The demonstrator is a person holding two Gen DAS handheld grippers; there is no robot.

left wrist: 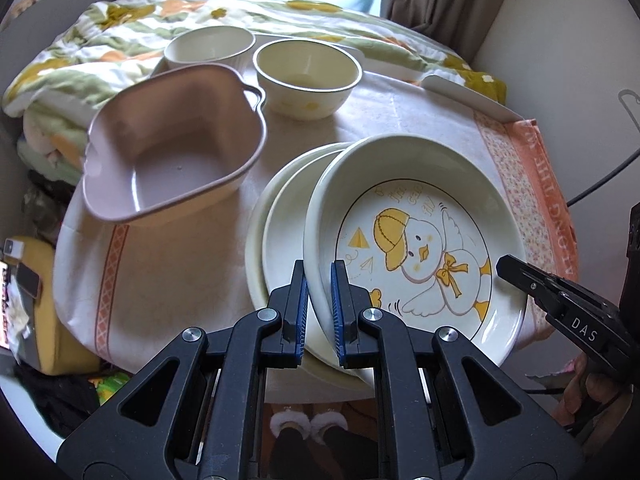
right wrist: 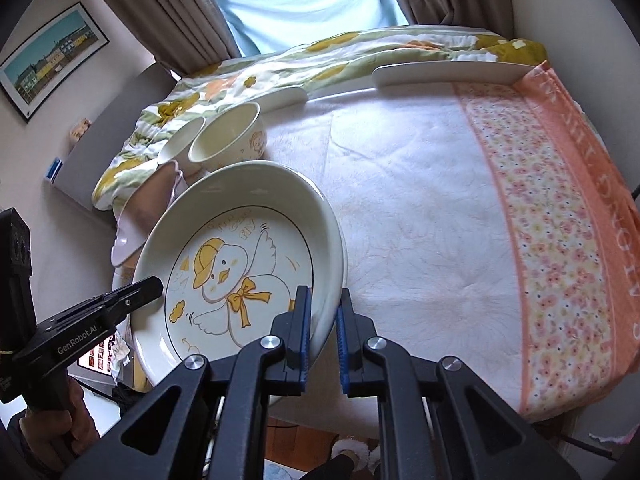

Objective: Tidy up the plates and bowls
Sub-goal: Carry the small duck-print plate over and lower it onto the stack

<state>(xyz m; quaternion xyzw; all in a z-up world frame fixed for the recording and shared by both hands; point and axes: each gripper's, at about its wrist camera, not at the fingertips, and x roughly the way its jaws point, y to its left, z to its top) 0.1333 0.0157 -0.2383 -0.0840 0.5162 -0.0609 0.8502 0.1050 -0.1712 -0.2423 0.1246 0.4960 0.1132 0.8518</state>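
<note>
My left hand-held gripper (left wrist: 319, 312) has its ribbed blue pads nearly together on the near left rim of the duck plate (left wrist: 420, 240), a glossy cream deep dish with a printed duckling in a yellow cap and bow; one pad sits outside the wall, one inside. My right hand-held gripper (right wrist: 324, 330) clamps the same plate's (right wrist: 240, 264) opposite rim the same way, jaws narrowed onto the smooth glazed wall, so the dish is pinched from both sides and sits tilted, its right edge lower. It lies over two plain cream plates (left wrist: 272, 240) of the same round, raised-rim shape, stacked beneath and offset to the left (only their left crescents show). Further out on the bench (left wrist: 400, 116), which is covered by a soft white towel with a floral orange border (right wrist: 560, 240), stands a matte pinkish plastic bowl (left wrist: 172, 152), roughly squared with a scalloped lip and a small loop handle. Behind it are two round cream bowls: a spotted bowl (left wrist: 308, 80) with yellow dots on its outer wall, and a ribbed bowl (left wrist: 210, 50) just beside it. A flat white tray (right wrist: 448, 72) rests along the far edge. Beyond lies a puffy quilt (left wrist: 100, 36) with yellow and orange flowers, and pleated grey-brown curtains (right wrist: 168, 12) hang by the window.
</note>
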